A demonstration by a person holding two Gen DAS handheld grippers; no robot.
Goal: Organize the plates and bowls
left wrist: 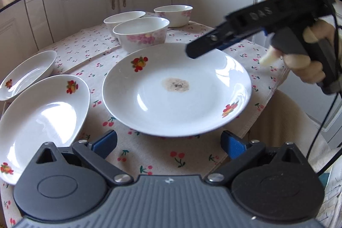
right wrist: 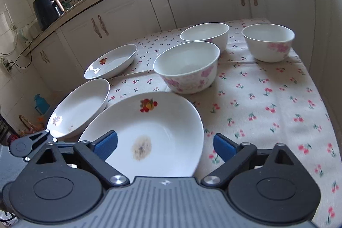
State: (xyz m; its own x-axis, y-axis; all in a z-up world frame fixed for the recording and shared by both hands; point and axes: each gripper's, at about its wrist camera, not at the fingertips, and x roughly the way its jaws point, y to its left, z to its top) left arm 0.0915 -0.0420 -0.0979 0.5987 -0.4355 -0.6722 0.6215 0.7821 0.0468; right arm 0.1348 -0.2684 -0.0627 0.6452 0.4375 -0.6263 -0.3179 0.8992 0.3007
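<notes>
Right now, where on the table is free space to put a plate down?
The cloth is bare to the right of the stained plate, in front of the far-right bowl. The left side is crowded with two plates.

Ahead of your right fingers [right wrist: 224,145], bare tablecloth [right wrist: 267,99] lies clear. The stained plate [right wrist: 162,129] sits between them, bowls [right wrist: 188,67] beyond.

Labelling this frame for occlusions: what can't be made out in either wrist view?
- Stained plate, right wrist view: near rim hidden by the right tongs.
- Near-left plate, left wrist view: near edge hidden by the left tongs.
- Far-left plate, left wrist view: cut off by the picture's edge.
- Rear bowl, left wrist view: lower part hidden by the front bowl.
</notes>
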